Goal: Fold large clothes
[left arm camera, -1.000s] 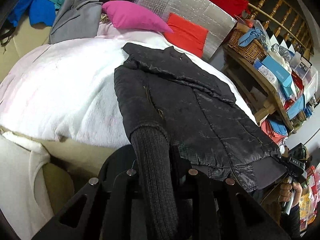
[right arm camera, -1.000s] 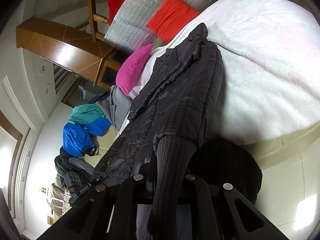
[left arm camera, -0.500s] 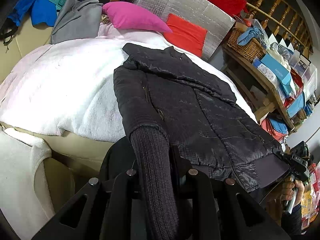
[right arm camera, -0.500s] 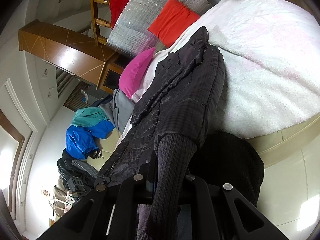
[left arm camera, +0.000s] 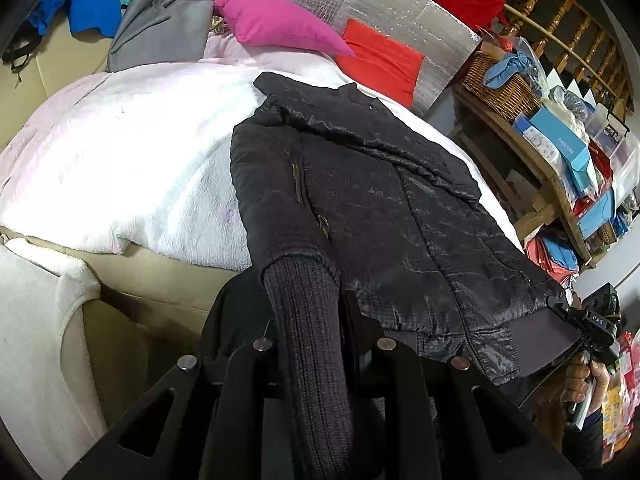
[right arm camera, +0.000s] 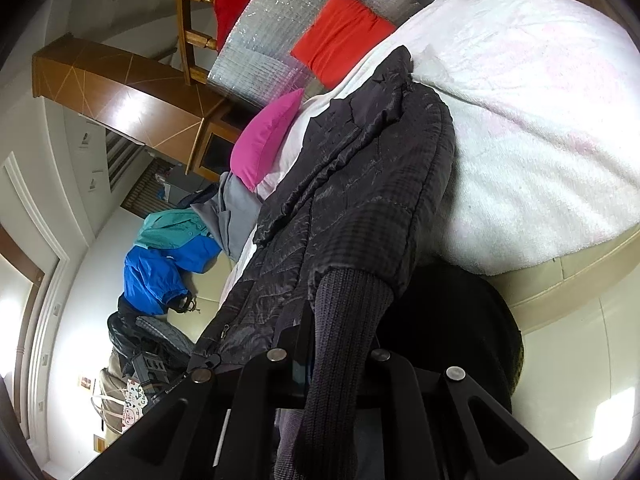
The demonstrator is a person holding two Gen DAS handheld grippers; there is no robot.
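Little had shifted since the earlier frames: in the left wrist view the bed edge and cream floor slid slightly lower and wider, while both grips on the garment were unchanged.

The black jacket (left arm camera: 384,216) lay face up along the bed (left arm camera: 120,168), collar toward 12 o'clock and hem toward 5 o'clock, its lower part overhanging the mattress edge. The left hand-held gripper (left arm camera: 316,344) was clenched on a ribbed knit cuff (left arm camera: 308,320), which ran down between its jaws at 6 o'clock. The right hand-held gripper (right arm camera: 336,360) was likewise clamped on the other ribbed cuff (right arm camera: 344,320). Holding both sleeve ends judged sensible: it keeps the sleeves taut and level so they can be carried across the body as a first fold.

In the left wrist view the far hand-held gripper appeared at 4 o'clock beside the hem, with the person's hand (left arm camera: 588,384) on its handle; whether it touched the hem there could not be settled at the blurred rim.

Materials: the jacket shell was quilted and slightly glossy, with stitched channels and a metal zip pull; the cuffs were matte, coarse-ribbed and stretchy. The bed cover was white, fleecy and soft, likely to grip the shell a little. A pink pillow (left arm camera: 276,24) and a red cushion (left arm camera: 380,60) sat at 12 o'clock, well clear.
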